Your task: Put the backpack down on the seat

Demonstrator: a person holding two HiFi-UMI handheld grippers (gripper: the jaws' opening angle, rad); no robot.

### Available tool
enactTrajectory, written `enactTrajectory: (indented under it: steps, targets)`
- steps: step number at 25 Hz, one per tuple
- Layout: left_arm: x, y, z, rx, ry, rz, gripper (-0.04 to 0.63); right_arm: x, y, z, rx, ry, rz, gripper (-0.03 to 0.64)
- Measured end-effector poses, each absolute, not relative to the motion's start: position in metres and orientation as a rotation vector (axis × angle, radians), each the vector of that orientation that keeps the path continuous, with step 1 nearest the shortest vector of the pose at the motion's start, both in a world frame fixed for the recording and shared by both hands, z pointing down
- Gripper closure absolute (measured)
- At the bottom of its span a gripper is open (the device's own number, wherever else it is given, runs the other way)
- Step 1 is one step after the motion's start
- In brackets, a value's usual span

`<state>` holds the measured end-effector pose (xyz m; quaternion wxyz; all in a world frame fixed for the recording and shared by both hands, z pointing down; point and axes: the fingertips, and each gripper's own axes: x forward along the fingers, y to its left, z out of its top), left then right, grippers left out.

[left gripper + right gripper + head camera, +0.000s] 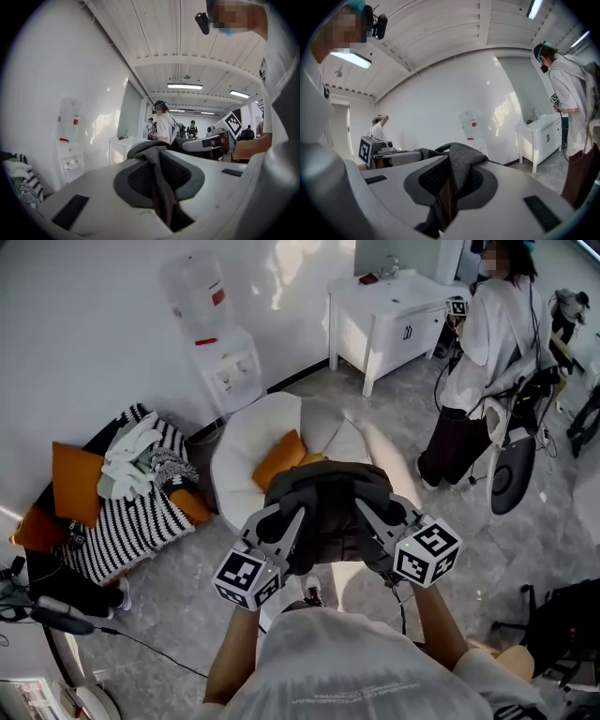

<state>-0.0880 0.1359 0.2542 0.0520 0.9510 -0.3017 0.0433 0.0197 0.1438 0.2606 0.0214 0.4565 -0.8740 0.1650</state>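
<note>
A dark grey backpack (328, 495) hangs in the air in front of me, held from both sides. My left gripper (286, 519) is shut on the fabric of its left side. My right gripper (372, 514) is shut on its right side. In the left gripper view a fold of grey backpack fabric (157, 164) is pinched between the jaws of the left gripper (160, 187). The right gripper view shows the same, with grey fabric (459, 171) clamped in the right gripper (447, 190). The seat (246, 442), a round white chair with an orange cushion (279, 458), lies just beyond and below the backpack.
A water dispenser (220, 343) stands against the wall behind the seat, and a white cabinet (384, 320) to its right. A person (487, 352) stands at the far right. A striped couch (131, 507) piled with clothes lies at the left. A dark office chair (562, 624) is at the lower right.
</note>
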Motion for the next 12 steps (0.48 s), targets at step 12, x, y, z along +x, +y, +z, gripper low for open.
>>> enactTrajectory:
  steps: [12]
  targets:
    - [-0.093,0.059,0.27,2.87,-0.852,0.139,0.535,0.016,0.07,0.276,1.48,-2.695,0.618,0.581]
